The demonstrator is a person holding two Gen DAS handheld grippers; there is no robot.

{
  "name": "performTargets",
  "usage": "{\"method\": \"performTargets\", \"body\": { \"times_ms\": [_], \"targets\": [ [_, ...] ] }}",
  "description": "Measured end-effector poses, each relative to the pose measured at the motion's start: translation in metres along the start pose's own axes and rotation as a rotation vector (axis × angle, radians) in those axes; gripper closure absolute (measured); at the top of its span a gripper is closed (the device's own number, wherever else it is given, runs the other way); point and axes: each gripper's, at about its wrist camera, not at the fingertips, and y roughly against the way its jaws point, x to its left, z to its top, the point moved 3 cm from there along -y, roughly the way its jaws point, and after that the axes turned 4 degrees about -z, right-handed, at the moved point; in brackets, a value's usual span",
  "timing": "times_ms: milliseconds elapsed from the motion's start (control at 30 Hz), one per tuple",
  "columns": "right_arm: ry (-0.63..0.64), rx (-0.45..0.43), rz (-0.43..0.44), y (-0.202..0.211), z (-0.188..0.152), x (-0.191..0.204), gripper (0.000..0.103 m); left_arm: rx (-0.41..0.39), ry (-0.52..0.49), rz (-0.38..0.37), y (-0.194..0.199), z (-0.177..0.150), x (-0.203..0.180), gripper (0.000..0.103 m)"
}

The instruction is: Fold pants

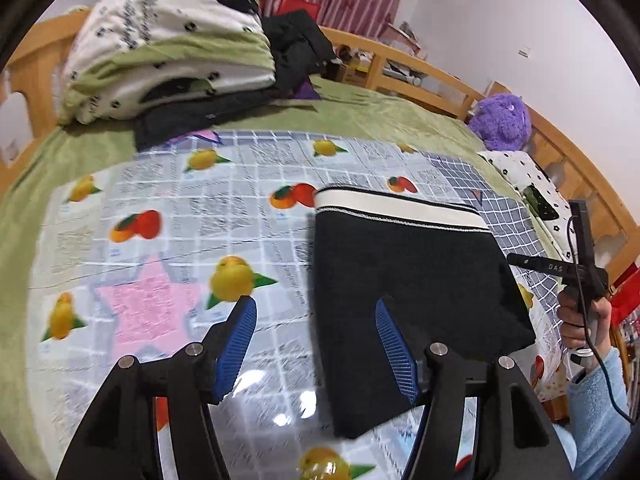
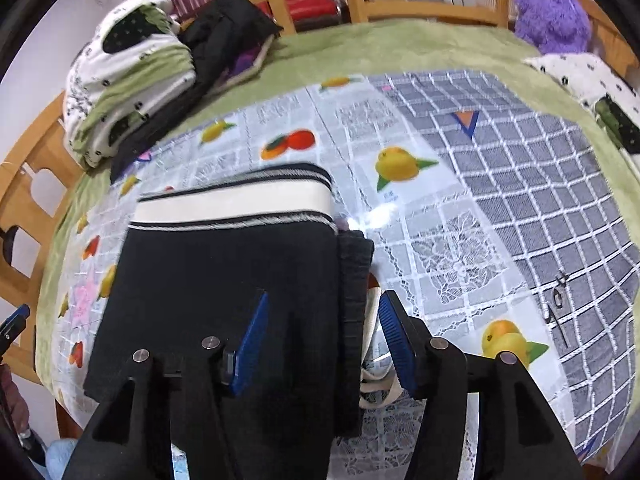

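Observation:
The black pants [image 1: 412,280] with a white waistband lie folded into a compact rectangle on the fruit-print cloth [image 1: 168,220]. My left gripper [image 1: 316,312] is open and empty, hovering over the pants' left edge. In the right wrist view the pants [image 2: 224,276] lie with the waistband away from me. My right gripper [image 2: 322,308] is open above their right edge, where the stacked folded layers [image 2: 354,280] show. The hand holding the right gripper shows at the right of the left wrist view [image 1: 580,280].
A folded quilt [image 1: 168,40] and dark clothes [image 1: 296,48] are piled at the far left of the bed. A purple plush toy [image 2: 554,16] and a pillow [image 2: 592,80] lie at the far right. A wooden bed rail [image 1: 420,64] runs behind.

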Motion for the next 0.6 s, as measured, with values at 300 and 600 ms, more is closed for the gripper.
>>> {"method": "performTargets", "body": {
  "times_ms": [300,600],
  "targets": [
    [-0.112,0.05,0.229,-0.049,-0.008,-0.02,0.047,0.129,0.079,-0.134,-0.119,-0.003,0.016,0.047],
    [-0.054,0.085,0.297,-0.076,-0.009,-0.005,0.036,0.171,0.172,-0.348,-0.171,-0.005,0.017,0.058]
  ]
}}
